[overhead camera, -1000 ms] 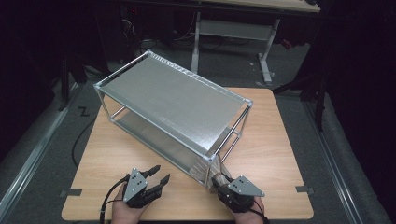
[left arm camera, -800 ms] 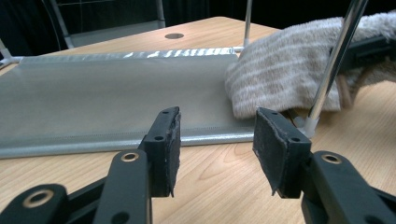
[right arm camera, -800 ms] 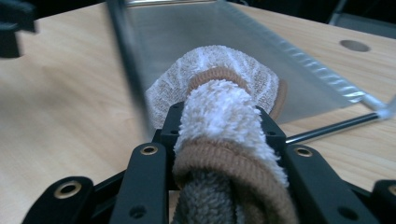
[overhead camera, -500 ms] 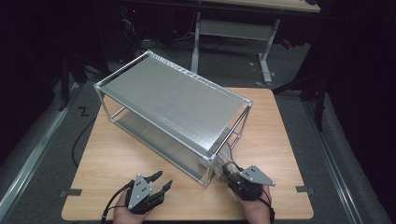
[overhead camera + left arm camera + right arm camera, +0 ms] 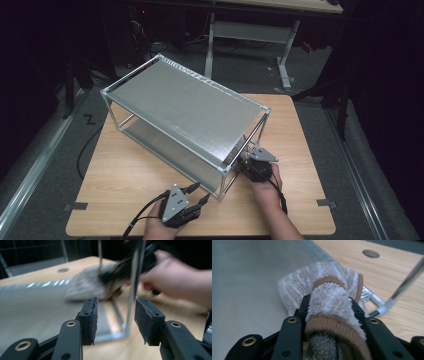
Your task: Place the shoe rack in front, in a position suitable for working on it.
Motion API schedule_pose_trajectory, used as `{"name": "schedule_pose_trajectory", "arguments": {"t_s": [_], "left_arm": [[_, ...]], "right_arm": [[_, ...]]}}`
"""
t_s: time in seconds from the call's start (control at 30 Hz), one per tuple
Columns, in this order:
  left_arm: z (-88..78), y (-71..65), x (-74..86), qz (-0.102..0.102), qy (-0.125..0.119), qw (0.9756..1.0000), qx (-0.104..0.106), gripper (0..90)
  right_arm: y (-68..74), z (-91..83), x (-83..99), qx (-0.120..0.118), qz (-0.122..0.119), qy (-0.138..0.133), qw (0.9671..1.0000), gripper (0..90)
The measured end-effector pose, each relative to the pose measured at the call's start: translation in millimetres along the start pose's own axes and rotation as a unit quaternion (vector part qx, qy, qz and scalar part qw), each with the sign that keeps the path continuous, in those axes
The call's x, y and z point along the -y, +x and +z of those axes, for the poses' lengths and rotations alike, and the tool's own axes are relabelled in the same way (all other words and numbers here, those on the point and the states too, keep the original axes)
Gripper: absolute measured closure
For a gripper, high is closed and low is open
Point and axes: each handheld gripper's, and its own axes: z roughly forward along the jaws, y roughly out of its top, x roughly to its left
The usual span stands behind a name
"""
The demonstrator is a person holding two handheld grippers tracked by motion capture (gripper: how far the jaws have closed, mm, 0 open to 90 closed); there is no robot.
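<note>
A two-shelf metal rack (image 5: 185,110) stands slantwise on the wooden table (image 5: 125,170). My right gripper (image 5: 245,163) reaches in at the rack's near right end, just above the lower shelf (image 5: 249,277). It is shut on a beige-and-white striped towel (image 5: 322,282) that bulges out past the fingertips onto the shelf. My left gripper (image 5: 201,191) sits low at the front, its jaws having just closed a little but still open around nothing. The rack's near corner post (image 5: 132,290) stands just ahead of the gap, untouched. The left gripper view also shows the towel (image 5: 85,286) and the right hand (image 5: 175,282).
Bare table lies left of the rack and along the front edge. A round hole (image 5: 371,253) is in the tabletop. A desk frame (image 5: 250,35) stands on the dark floor behind. A cable (image 5: 85,150) hangs off the left side.
My right gripper has moved away from the front edge, along the rack's right end and in over the lower shelf. My left gripper has slid right toward the corner post.
</note>
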Motion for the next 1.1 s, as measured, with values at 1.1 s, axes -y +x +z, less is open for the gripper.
{"name": "schedule_pose_trajectory", "arguments": {"t_s": [1.1], "left_arm": [[-17.8,-20.8,6.4,0.037,0.007,0.9991,0.023,70.8]], "right_arm": [[18.1,-49.0,28.3,-0.018,-0.007,0.025,0.9995,65.8]]}}
